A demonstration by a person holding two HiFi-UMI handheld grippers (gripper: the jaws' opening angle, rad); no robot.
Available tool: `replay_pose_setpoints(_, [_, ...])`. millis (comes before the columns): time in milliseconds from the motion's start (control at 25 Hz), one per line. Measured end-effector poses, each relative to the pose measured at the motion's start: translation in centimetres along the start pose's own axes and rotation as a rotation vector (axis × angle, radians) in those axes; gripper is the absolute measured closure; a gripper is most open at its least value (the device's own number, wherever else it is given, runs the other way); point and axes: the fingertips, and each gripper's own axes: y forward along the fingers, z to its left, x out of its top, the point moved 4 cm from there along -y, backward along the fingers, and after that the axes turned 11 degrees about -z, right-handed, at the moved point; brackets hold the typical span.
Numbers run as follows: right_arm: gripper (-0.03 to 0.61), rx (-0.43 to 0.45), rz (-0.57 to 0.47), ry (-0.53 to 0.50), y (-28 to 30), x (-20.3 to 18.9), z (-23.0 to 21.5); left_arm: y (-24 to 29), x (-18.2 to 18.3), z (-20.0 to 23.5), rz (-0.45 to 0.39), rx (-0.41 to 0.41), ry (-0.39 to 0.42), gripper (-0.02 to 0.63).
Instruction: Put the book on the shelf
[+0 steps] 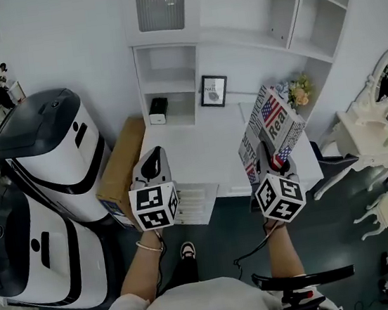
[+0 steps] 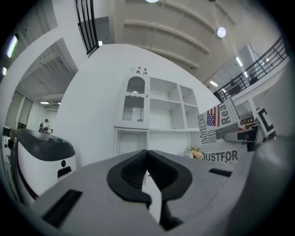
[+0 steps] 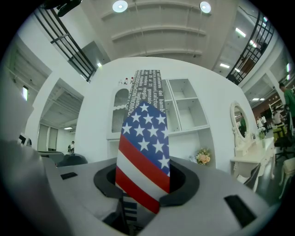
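A book (image 1: 270, 128) with a stars-and-stripes cover and newsprint lettering stands upright in my right gripper (image 1: 271, 163), whose jaws are shut on its lower part. In the right gripper view the book (image 3: 144, 152) fills the middle, its flag spine toward the camera. The white shelf unit (image 1: 234, 32) rises ahead, with open compartments above a white desk top (image 1: 200, 150). My left gripper (image 1: 152, 170) hovers over the desk's front left, jaws shut with nothing between them (image 2: 147, 177). The book (image 2: 221, 133) shows at the right of the left gripper view.
On the desk stand a framed picture (image 1: 213, 91), a small black box (image 1: 158, 108) in a low cubby and a flower bunch (image 1: 300, 91). Two large white-and-black machines (image 1: 48, 177) fill the left. A cardboard box (image 1: 121, 164) leans beside the desk. A white dressing table with mirror (image 1: 379, 105) stands right.
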Motion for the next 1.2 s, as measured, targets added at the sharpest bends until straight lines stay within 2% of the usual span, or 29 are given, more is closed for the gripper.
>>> replay_pose_setpoints(360, [0.407, -0.015, -0.017, -0.01, 4.6, -0.6, -1.4, 5.9, -0.9, 0.0, -0.023, -0.032, 0.0, 0.606])
replay_pose_setpoints(840, [0.407, -0.048, -0.06, 0.008, 13.7, -1.5, -2.9, 16.1, -1.7, 1.0, -0.04, -0.078, 0.013, 0.606])
replay_pose_setpoints(1200, [0.407, -0.078, -0.042, 0.002, 18.9, -3.2, -3.5, 22.5, -3.4, 2.4, -0.038, -0.1, -0.007, 0.606])
